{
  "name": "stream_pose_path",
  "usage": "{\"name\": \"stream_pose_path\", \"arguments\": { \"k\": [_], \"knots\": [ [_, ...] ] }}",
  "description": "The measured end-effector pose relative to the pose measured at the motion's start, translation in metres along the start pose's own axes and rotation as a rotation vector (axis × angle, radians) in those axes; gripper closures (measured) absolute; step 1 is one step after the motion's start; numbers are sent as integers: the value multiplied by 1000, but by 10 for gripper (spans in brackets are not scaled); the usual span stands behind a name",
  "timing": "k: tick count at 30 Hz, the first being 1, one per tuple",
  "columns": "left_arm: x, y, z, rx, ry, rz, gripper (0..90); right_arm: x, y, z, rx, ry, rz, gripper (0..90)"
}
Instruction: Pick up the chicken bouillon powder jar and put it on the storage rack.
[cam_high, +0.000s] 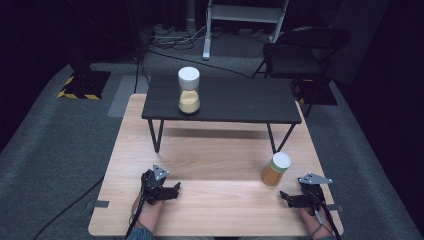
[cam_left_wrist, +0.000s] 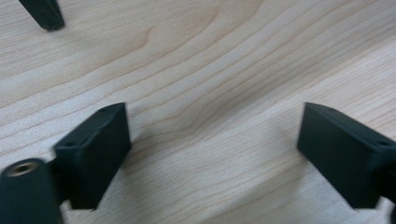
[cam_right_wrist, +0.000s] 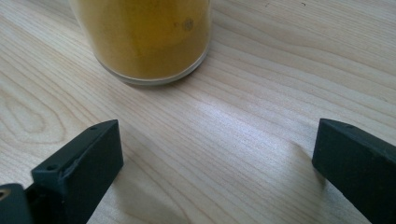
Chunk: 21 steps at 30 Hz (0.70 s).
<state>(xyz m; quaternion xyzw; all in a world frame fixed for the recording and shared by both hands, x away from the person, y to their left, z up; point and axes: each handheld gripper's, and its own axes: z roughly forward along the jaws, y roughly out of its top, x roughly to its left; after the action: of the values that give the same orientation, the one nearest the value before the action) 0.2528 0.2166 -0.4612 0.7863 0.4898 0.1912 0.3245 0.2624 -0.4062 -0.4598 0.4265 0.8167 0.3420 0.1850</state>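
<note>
The left gripper (cam_high: 172, 191) rests low over the near left part of the light wooden table (cam_high: 210, 210), its two black jaws spread wide in the left gripper view with nothing but bare wood grain between them; it holds nothing and touches no object. Farther back, on the black low shelf on thin metal legs (cam_high: 235, 102), a clear glass jar with a white lid and a pale yellow filling (cam_high: 189, 90) stands upright near the shelf's left end, well apart from both tools. To the right, a second clear jar with a white lid and a darker orange-yellow filling (cam_high: 276, 169) stands upright on the wooden table, in front of the shelf's right leg. The right gripper (cam_high: 286, 197) lies just beside it, to its near right, jaws likewise wide apart and empty; in the right gripper view the jar stands ahead of the jaws, not between them. Judgement: one jar appears placed on the shelf, and the orange-yellow jar remains to be grasped and moved.
</note>
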Motion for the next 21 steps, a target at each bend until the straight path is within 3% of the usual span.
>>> {"name": "stream_pose_path", "arguments": {
  "k": [8, 21],
  "knots": [
    [1, 3, 2, 16, -7, 6, 11, 0, 0, 0, 0, 2, -2, 17],
    [0, 4, 2, 18, -4, 3, 5, -1, 0, 0, 1, 3, -2, 18]
  ]
}}
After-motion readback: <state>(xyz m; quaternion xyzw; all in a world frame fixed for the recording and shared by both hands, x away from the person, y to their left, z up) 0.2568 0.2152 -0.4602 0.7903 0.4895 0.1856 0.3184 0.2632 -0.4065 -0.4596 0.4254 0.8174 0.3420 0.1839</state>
